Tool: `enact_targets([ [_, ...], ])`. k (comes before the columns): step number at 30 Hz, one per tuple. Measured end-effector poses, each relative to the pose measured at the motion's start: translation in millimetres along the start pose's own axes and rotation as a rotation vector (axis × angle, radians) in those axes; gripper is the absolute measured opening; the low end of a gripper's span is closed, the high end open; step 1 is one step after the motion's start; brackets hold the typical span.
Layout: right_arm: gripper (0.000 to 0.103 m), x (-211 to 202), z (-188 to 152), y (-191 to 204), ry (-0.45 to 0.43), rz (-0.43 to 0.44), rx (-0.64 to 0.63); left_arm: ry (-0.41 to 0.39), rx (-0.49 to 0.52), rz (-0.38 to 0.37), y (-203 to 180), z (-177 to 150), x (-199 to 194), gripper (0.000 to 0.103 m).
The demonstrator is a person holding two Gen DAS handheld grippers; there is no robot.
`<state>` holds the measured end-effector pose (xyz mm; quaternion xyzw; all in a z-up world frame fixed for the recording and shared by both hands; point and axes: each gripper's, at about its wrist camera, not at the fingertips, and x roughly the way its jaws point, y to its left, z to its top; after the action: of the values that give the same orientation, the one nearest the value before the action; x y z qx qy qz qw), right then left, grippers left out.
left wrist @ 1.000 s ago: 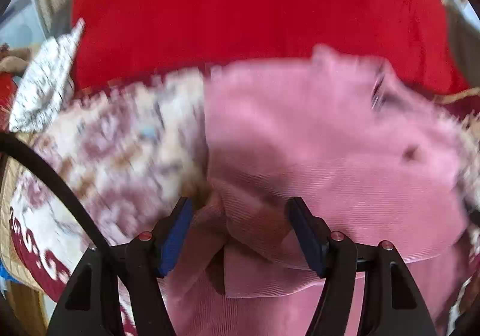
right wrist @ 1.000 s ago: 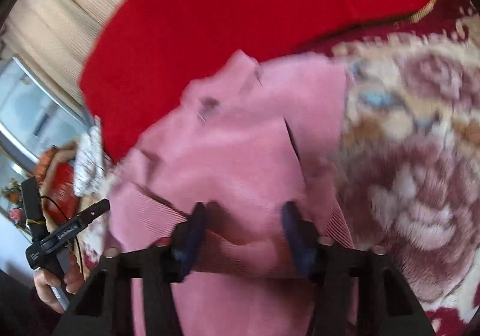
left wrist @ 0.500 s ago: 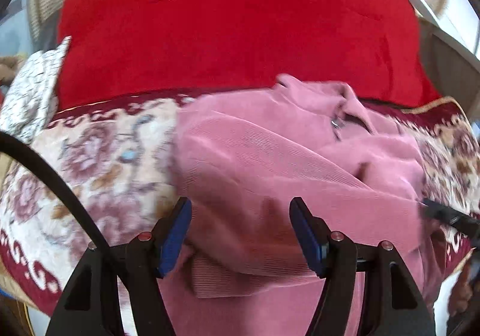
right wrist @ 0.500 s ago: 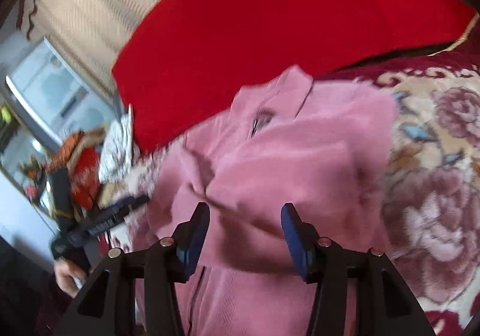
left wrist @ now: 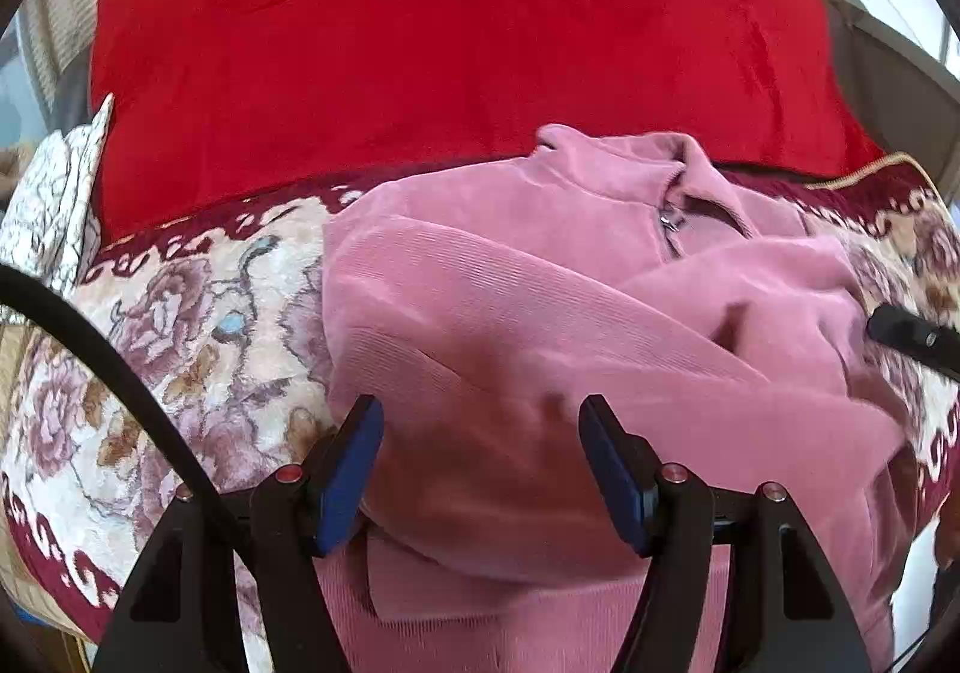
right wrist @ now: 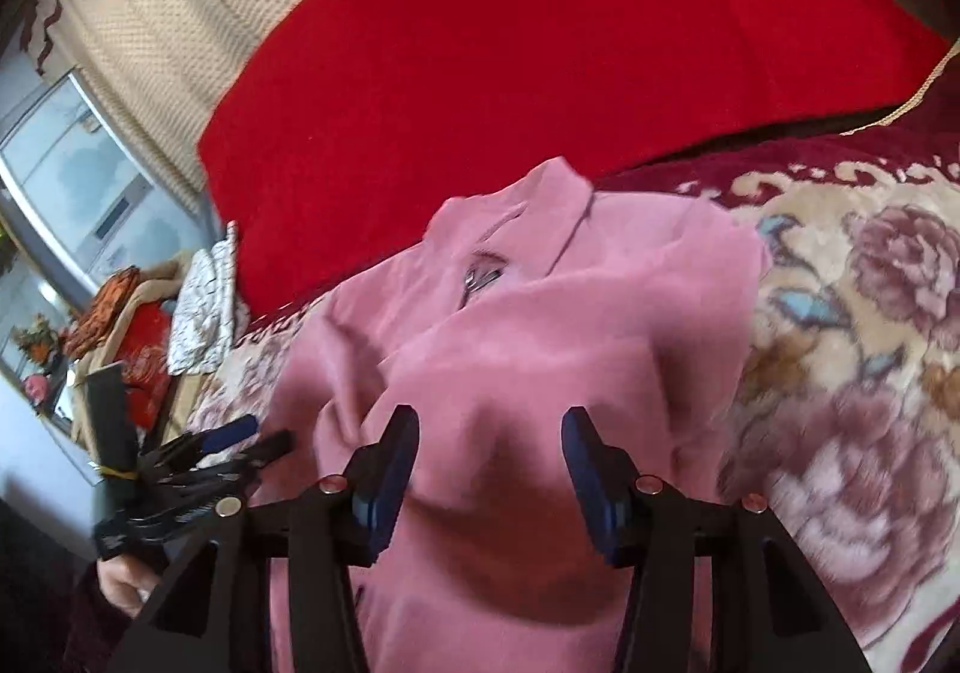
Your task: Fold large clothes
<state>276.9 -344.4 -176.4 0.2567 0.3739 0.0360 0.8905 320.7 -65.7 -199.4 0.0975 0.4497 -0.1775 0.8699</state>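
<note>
A pink corduroy jacket lies on the floral blanket, collar and zip pull toward the back, sleeves laid across its front. My left gripper hovers open just above its near part, nothing between the blue pads. In the right wrist view the same jacket fills the middle. My right gripper stands open over it, the pads clear of the cloth. The left gripper shows there at the lower left, held by a hand. The right gripper's fingertip pokes in at the left view's right edge.
A big red blanket covers the back of the bed behind the jacket. A white patterned cloth lies at the far left. Beyond the bed's left side stand a curtain, a window and red and orange clutter.
Both grippers have lifted away from the jacket. The left one earlier had pink folds between its pads; now they are free. The right jaws stand slightly wider. The jacket lies flatter.
</note>
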Motion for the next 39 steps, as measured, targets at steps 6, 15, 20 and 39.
enact_targets([
  [6, 0.055, 37, -3, -14, 0.084, -0.07, -0.002, 0.081, 0.078, 0.07, -10, -11, 30, 0.069],
  [15, 0.071, -10, -14, -11, 0.096, 0.02, 0.003, 0.003, 0.062, 0.004, 33, -46, -41, 0.069],
  [20, 0.076, -45, -32, -17, 0.086, 0.078, -0.002, 0.001, -0.024, 0.016, 95, -103, -79, 0.073],
  [39, 0.076, -75, -112, -75, 0.24, 0.145, 0.143, 0.07, -0.239, -0.15, 137, -223, -74, 0.06],
])
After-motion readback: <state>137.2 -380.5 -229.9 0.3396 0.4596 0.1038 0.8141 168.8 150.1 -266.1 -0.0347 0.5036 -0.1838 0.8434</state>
